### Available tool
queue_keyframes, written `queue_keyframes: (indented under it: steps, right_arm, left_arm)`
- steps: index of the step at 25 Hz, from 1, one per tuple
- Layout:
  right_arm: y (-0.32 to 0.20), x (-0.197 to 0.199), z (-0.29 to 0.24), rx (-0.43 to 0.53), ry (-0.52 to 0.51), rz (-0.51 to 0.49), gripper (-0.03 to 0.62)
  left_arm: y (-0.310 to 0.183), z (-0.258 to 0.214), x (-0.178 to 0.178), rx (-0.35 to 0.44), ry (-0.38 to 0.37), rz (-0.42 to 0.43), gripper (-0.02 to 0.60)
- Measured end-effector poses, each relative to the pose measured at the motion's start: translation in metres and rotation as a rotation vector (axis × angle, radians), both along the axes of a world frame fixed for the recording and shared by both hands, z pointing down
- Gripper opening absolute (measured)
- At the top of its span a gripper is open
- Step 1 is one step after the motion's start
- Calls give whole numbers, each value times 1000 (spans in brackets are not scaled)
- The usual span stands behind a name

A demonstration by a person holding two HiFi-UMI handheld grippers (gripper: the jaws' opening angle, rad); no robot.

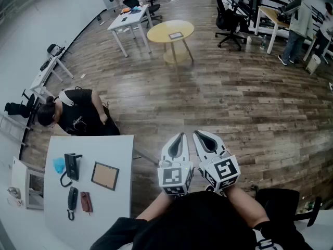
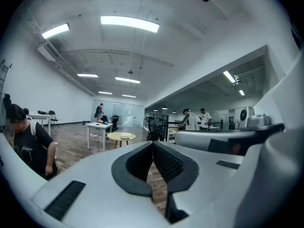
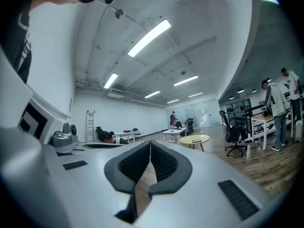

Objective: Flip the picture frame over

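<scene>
I find left tongs (image 1: 181, 137) and right tongs (image 1: 199, 134) shut, empty; picture frame (image 1: 105, 175) lies on tabletop (image 1: 104, 150).

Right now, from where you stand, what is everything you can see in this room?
picture frame: one, brown, on the white table, lower left
telephone: one, black, left of the frame
slim device: one, black, same table
small pouch: one, dark red, beside the device
white table: one, lower left
round table: one, yellow, far middle
office chair: one, black, far right
crouching person: one, in black, beyond the white table
standing people: two, far right
left gripper, right gripper: two, white, shut, empty, bottom centre
</scene>
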State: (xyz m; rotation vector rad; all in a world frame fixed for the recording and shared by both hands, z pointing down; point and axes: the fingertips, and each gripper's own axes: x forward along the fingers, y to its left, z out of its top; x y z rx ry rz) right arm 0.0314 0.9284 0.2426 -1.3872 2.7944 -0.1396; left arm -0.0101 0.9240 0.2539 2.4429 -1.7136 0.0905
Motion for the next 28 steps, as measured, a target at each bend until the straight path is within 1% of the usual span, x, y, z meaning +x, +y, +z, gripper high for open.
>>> queue_keyframes:
  steps: [4, 9, 14, 18, 20, 23, 26, 28]
  right_arm:
    - [-3, -4, 6, 4, 28, 1, 20]
    - [-5, -16, 5, 1, 26, 10, 20]
    - [-2, -26, 5, 1, 3, 38, 20]
    - [-12, -31, 4, 20, -5, 73, 20]
    - [-14, -26, 7, 16, -1, 96, 20]
    - [-17, -22, 16, -4, 12, 122, 20]
    - [-26, -18, 23, -29, 19, 135, 20]
    - [-36, -16, 26, -38, 19, 138, 20]
  left_arm:
    - [-5, 8, -4, 32, -9, 0, 23]
    - [-6, -1, -14, 27, -2, 9, 23]
    - [-1, 6, -39, 55, -23, 8, 23]
    - [-7, 1, -65, 84, -6, -5, 23]
    - [-8, 2, -69, 79, 18, 2, 23]
    - [-11, 10, -77, 50, 37, -5, 23]
    - [-21, 19, -81, 31, 26, -20, 23]
    - [-31, 23, -78, 26, 16, -13, 23]
